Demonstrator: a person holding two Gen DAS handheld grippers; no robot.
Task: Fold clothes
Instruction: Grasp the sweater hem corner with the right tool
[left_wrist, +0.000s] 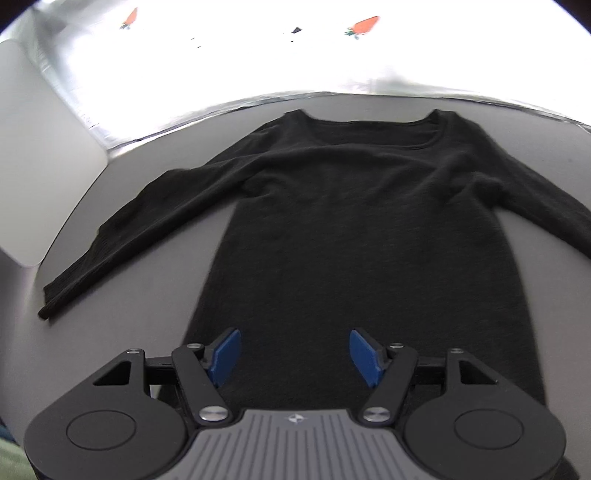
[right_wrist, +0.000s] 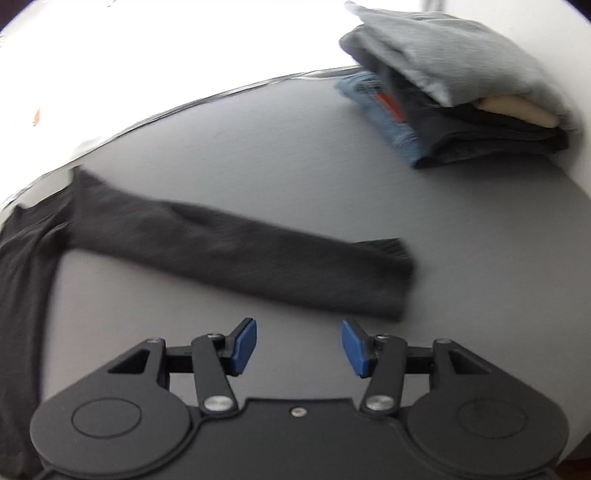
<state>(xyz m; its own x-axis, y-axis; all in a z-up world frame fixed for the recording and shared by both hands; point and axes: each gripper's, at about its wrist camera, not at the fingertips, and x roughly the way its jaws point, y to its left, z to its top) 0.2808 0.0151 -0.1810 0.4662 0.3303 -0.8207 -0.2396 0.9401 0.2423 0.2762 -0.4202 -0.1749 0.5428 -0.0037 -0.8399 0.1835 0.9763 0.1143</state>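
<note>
A black long-sleeved top (left_wrist: 354, 221) lies flat across mid-frame; the left gripper (left_wrist: 294, 356) gapes empty over its hem. The right gripper (right_wrist: 299, 347), also parted, hangs below its sleeve (right_wrist: 240, 254).

Blown-out backlight, fisheye edges, right view seemingly motion-blurred.

The left hand-held gripper (left_wrist: 295, 356) is built from black linkage arms joined by silver round-headed screws, with two blue rectangular finger pads (left_wrist: 226, 354). Two black circular discs flank a grey ribbed plate marked with a small emblem. The right hand-held gripper (right_wrist: 299, 347) is made alike, but its centre plate is plain black with one small screw.
</note>
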